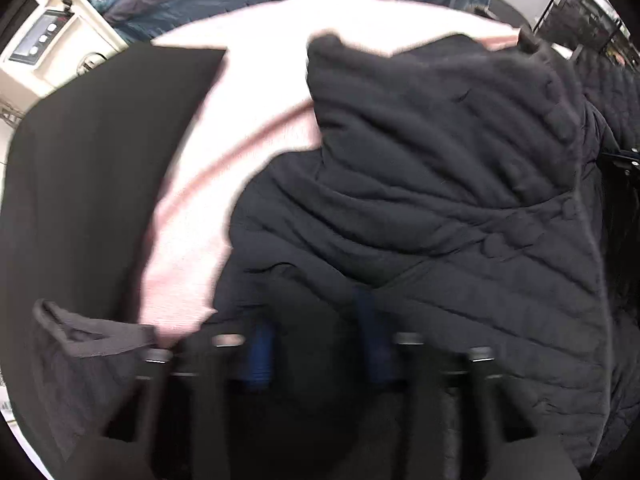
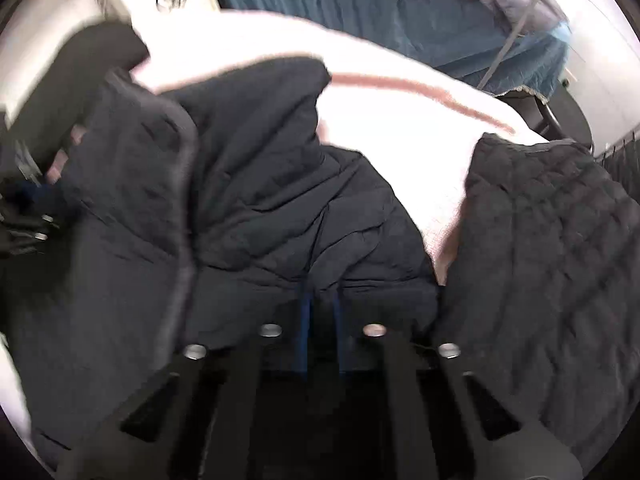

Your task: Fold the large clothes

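- A bulky black quilted padded jacket [image 1: 440, 184] fills the centre and right of the left wrist view, heaped straight ahead of the left gripper [image 1: 316, 320].
- Bare pale pink bedsheet with a darker stripe [image 1: 248, 92] lies open at upper centre and centre left.
- A flat black fabric panel [image 1: 100, 168] covers the left side.
- A cream appliance with buttons [image 1: 52, 44] stands at the upper left edge.
- In the right wrist view, the sheet is bare at upper centre, between jacket folds; a teal blanket [image 2: 400, 12] lies beyond.
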{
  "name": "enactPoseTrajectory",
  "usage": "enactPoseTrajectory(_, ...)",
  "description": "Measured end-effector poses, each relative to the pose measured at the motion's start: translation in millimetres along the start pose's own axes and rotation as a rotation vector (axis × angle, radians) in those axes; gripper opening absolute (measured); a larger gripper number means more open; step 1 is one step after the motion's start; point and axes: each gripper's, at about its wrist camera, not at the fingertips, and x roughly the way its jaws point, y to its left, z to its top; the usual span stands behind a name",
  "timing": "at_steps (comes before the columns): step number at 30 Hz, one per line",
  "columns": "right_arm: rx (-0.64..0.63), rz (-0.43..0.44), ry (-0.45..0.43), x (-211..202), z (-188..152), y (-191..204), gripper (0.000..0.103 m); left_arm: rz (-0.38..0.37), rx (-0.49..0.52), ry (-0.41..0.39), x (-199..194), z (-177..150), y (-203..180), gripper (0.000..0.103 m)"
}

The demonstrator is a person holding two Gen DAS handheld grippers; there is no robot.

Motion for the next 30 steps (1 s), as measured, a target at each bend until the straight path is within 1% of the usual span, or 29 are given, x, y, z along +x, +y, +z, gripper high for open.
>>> enactPoseTrajectory(1,0.010,0.011,-0.024,-9.4,1.2,1.5,0.006,-0.010,-0.017,-0.020,-7.9,-0.4,2.3,0.014)
enactPoseTrajectory(3,0.013,0.014,-0.097,-36.2,2.9,4.8,0.005,-0.028,-0.081,-0.087,-30.6,-0.4,9.2,0.009)
enactPoseTrajectory(5,-0.006,-0.016,-0.204,-72.8,7.5,12.7,0.004,-0.031,-0.142,-0.153,-52.8,2.0,15.2,0.007)
enactPoseTrajectory(7,-0.027,-0.049,-0.297,-101.1,13.0,20.4,0.004,0.000,-0.190,-0.244,-80.0,10.9,17.3,0.006)
enactPoseTrajectory(8,-0.048,-0.074,-0.348,-113.6,15.7,24.9,0.004,0.012,-0.200,-0.276,-88.6,15.2,16.7,0.006)
enactPoseTrajectory(9,-0.093,-0.123,-0.410,-126.7,17.5,32.1,0.004,0.032,-0.214,-0.332,-103.0,23.7,16.5,0.006)
enactPoseTrajectory(11,-0.189,-0.202,-0.475,-136.2,18.6,44.0,0.004,0.050,-0.224,-0.389,-117.1,38.0,15.0,0.006)
enactPoseTrajectory(12,-0.215,-0.223,-0.489,-137.1,19.8,46.3,0.004,0.059,-0.238,-0.410,-122.1,46.7,17.4,0.006)
enactPoseTrajectory(13,-0.215,-0.230,-0.473,-131.9,20.3,44.8,0.006,0.062,-0.257,-0.411,-122.5,55.0,19.1,0.007)
enactPoseTrajectory(14,-0.211,-0.228,-0.436,-125.2,20.8,46.2,0.015,0.065,-0.275,-0.396,-117.0,60.7,20.9,0.010)
enactPoseTrajectory(15,-0.189,-0.217,-0.344,-105.7,25.3,38.7,0.024,0.073,-0.286,-0.356,-102.7,67.4,19.9,0.016)
enactPoseTrajectory(16,-0.152,-0.219,-0.289,-91.9,28.2,31.3,0.057,0.080,-0.291,-0.317,-96.0,67.3,18.8,0.029)
enactPoseTrajectory(17,-0.096,-0.220,-0.239,-77.6,27.7,22.4,0.085,0.077,-0.290,-0.262,-81.6,67.0,13.5,0.040)
enactPoseTrajectory(18,-0.032,-0.202,-0.195,-66.3,25.5,11.3,0.087,0.071,-0.283,-0.229,-75.5,63.6,9.5,0.065)
enactPoseTrajectory(19,0.045,-0.168,-0.160,-56.9,20.9,-2.2,0.086,0.074,-0.275,-0.204,-70.2,63.6,7.2,0.072)
enactPoseTrajectory(20,0.108,-0.149,-0.142,-53.2,13.0,-13.5,0.086,0.087,-0.261,-0.202,-69.5,52.7,-3.4,0.072)
enactPoseTrajectory(21,0.156,-0.137,-0.140,-55.7,5.5,-20.4,0.086,0.094,-0.248,-0.205,-71.6,43.8,-8.9,0.075)
enactPoseTrajectory(22,0.189,-0.116,-0.159,-60.9,-4.2,-23.7,0.086,0.102,-0.228,-0.205,-74.7,34.6,-18.2,0.082)
enactPoseTrajectory(24,0.189,-0.086,-0.204,-79.6,-23.3,-20.3,0.086,0.096,-0.182,-0.217,-86.1,5.8,-38.1,0.086)
enactPoseTrajectory(26,0.163,-0.057,-0.206,-90.4,-42.9,-14.7,0.086,0.072,-0.149,-0.213,-95.0,-25.3,-51.5,0.086)
enactPoseTrajectory(28,0.150,0.018,-0.157,-95.5,-64.3,-7.1,0.086,0.041,-0.112,-0.175,-95.4,-51.9,-71.2,0.086)
enactPoseTrajectory(29,0.137,0.057,-0.111,-94.2,-77.1,-2.1,0.087,0.023,-0.078,-0.157,-96.9,-71.1,-82.0,0.086)
enactPoseTrajectory(30,0.121,0.076,-0.075,-97.8,-88.9,2.3,0.087,0.022,-0.056,-0.141,-95.4,-87.6,-90.0,0.086)
